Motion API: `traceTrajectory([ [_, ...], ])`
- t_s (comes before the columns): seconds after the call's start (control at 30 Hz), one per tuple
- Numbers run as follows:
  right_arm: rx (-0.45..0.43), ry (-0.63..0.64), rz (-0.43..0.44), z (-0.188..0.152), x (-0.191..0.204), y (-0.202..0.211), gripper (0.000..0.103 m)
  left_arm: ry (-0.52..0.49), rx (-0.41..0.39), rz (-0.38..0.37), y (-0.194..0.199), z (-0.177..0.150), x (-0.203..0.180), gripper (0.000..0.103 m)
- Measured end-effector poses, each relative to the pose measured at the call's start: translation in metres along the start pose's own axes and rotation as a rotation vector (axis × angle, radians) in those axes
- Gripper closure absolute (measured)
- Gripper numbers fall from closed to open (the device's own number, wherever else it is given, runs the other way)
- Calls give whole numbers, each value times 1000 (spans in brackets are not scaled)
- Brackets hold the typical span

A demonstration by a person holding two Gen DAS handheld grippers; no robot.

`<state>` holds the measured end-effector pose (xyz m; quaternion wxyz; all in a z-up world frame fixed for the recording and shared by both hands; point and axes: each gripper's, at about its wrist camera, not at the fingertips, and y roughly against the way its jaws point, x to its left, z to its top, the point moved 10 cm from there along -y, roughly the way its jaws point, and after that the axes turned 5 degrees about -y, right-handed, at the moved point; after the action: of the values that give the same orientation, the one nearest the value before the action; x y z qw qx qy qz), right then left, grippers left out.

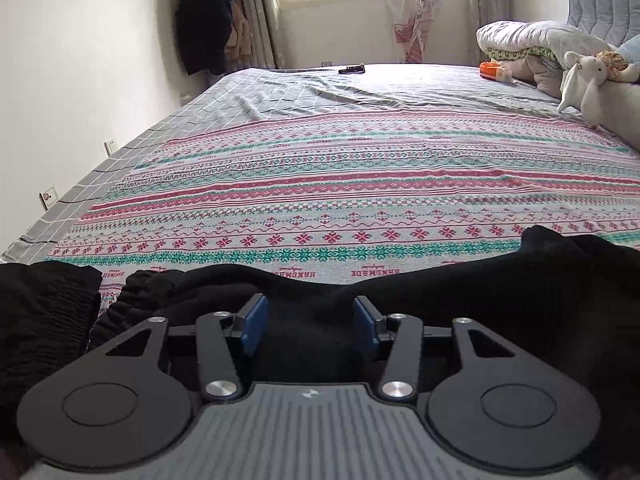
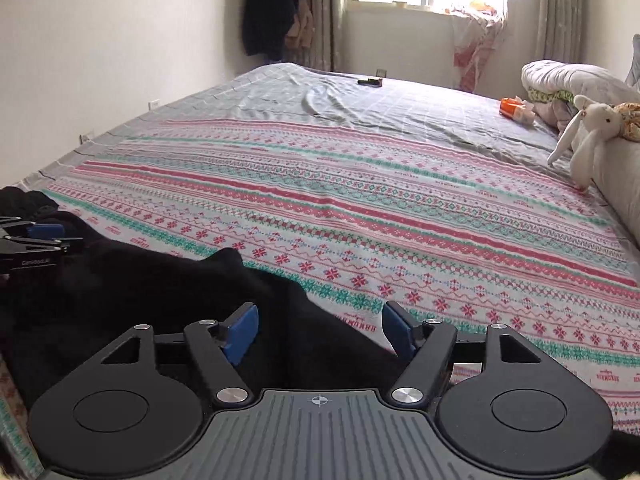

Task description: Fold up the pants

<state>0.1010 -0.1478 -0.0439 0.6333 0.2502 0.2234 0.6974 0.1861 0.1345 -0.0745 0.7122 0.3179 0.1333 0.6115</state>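
Straddling black pants (image 1: pixel 460 300), both claws (image 1: pixel 310 326) (image 2: pixel 316 334) agape; plush rabbit (image 2: pixel 588 136) far right.

We see the crumpled black fabric pants (image 1: pixel 520 280) lying along the near edge of the bed (image 1: pixel 280 92), on a striped woven pink-and-teal blanket (image 1: pixel 340 184) that covers the bed's near part. Left gripper (image 1: pixel 310 326) and right gripper (image 2: pixel 318 332) sit over the pants, left one left of the right. Far right: white plush rabbit (image 2: pixel 588 128), rolled white quilt (image 1: pixel 532 36) behind it. Small black elongated object (image 1: pixel 352 69) at the bed's far edge.
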Motion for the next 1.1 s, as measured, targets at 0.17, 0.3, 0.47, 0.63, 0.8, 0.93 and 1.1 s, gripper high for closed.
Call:
traceTrajectory([
  [0.17,24,90,87,-39,24,36,34,97,3,-25,32,-15,15,19],
  [0.3,39,171,157,-69,53,58,34,199,12,10,52,-30,45,12],
  [0.47,68,242,202,-98,80,68,35,388,77,48,62,-53,88,12],
  [0.63,106,256,218,-113,87,66,42,532,125,14,58,-62,106,25],
  [0.8,171,239,232,-123,85,56,65,546,209,-49,41,-75,87,71],
  [0.93,203,245,244,-129,86,54,100,499,190,20,46,-71,86,81],
  [1.1,210,226,327,-121,86,70,100,462,181,102,54,-67,92,81],
])
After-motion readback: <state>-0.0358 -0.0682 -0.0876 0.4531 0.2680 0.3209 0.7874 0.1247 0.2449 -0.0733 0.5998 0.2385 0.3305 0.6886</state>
